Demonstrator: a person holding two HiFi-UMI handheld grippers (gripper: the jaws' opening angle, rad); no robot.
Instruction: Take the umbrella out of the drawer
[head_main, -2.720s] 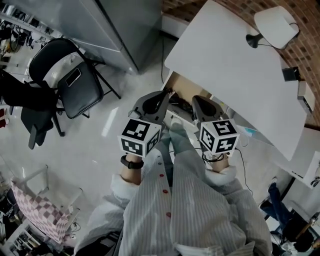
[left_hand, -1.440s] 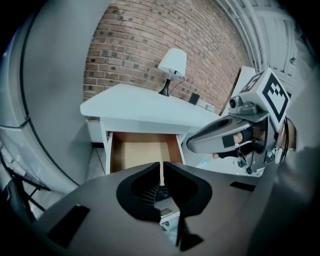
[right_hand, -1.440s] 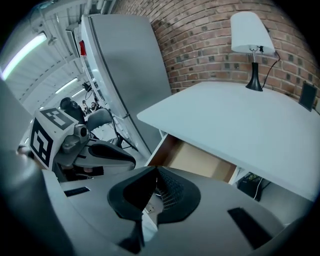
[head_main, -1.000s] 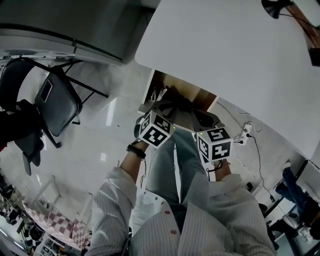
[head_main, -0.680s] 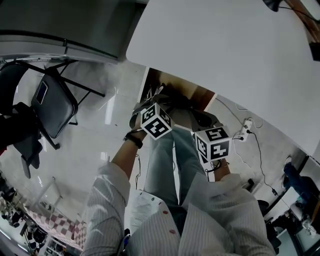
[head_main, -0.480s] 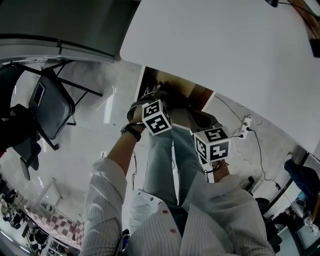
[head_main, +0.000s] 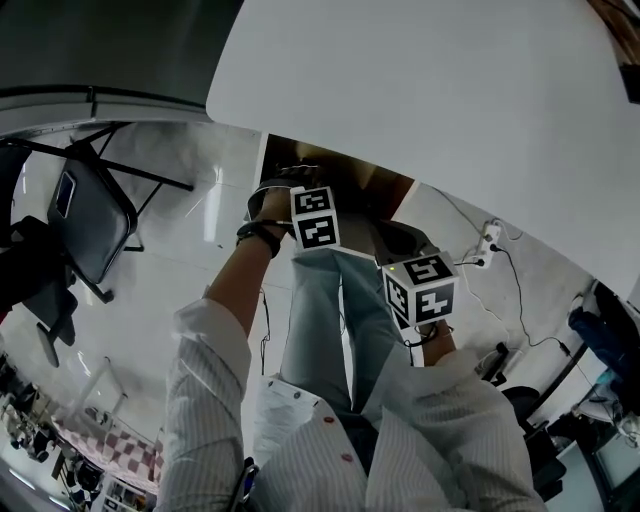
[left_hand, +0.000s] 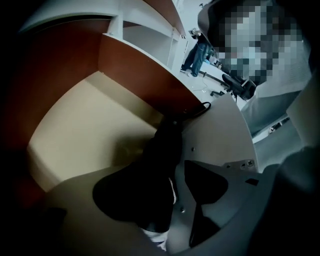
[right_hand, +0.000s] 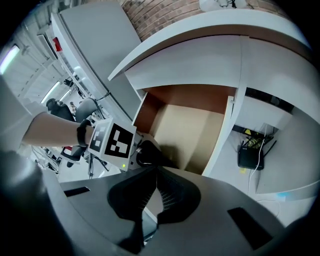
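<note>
A white desk (head_main: 450, 90) spans the top of the head view. Under its edge 1 drawer (right_hand: 190, 95) stands pulled open — red-brown walls, pale beige bottom. On that bottom lies a dark umbrella (left_hand: 165, 145), its far end near a red-brown wall. The glossy pale floor (head_main: 180, 250) carries 1 black folding chair (head_main: 85, 215) at the left and — at the right — 1 white power strip (head_main: 487, 243) with trailing cables.

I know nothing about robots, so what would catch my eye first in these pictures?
The black-and-white marker cubes on both grippers stand out in front of the white table. The left gripper dips into the open drawer; its jaws have just been opening, with a dark folded umbrella between them on the pale bottom. The right gripper hangs outside the drawer, jaws together.
</note>
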